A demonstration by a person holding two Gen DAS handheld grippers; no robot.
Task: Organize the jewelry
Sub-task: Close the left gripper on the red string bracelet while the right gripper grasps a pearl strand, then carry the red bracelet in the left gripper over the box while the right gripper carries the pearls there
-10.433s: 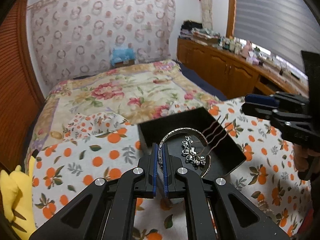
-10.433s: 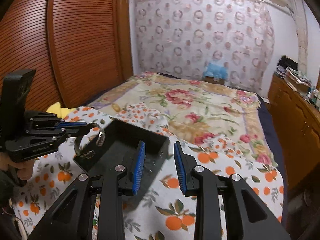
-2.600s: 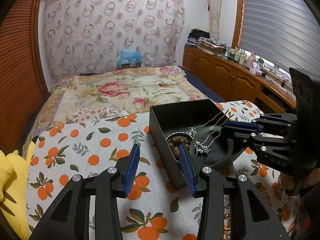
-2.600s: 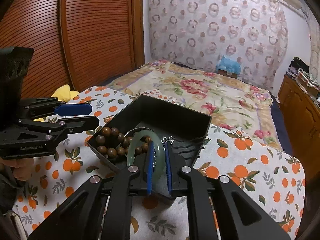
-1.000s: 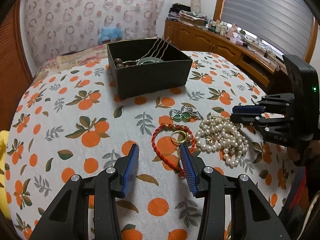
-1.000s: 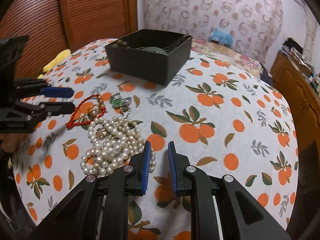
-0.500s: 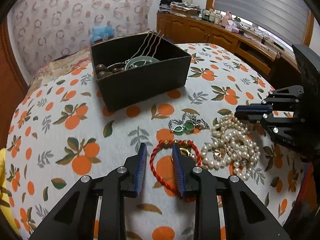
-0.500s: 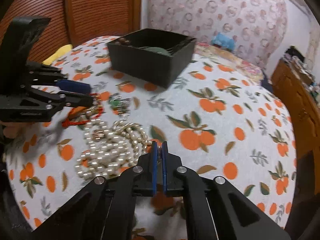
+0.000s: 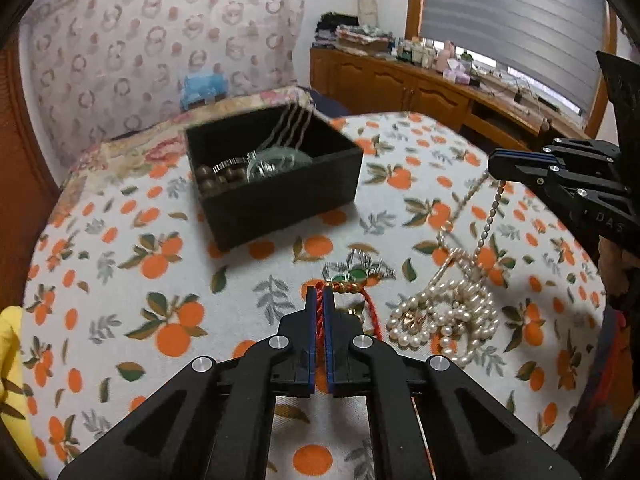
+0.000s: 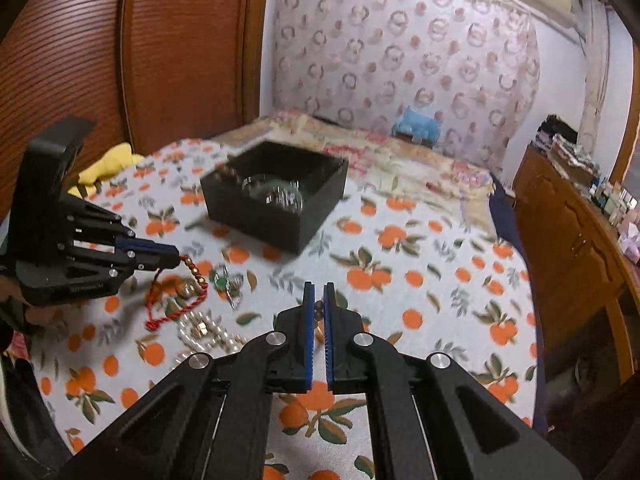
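My left gripper is shut on a red cord bracelet with gold beads and lifts one end off the cloth; the right wrist view shows it too. My right gripper is shut on a pearl necklace; strands rise from the pile to its tips. A black box holds brown beads, a green bangle and hair sticks. A small green-stone silver piece lies between box and bracelet.
An orange-print cloth covers the table. A bed lies behind it, a wooden cabinet to the right. A yellow item sits at the table's left edge.
My left gripper has shut on the red bracelet and begun to lift it. My right gripper has risen, pulling pearl strands up from the pile.
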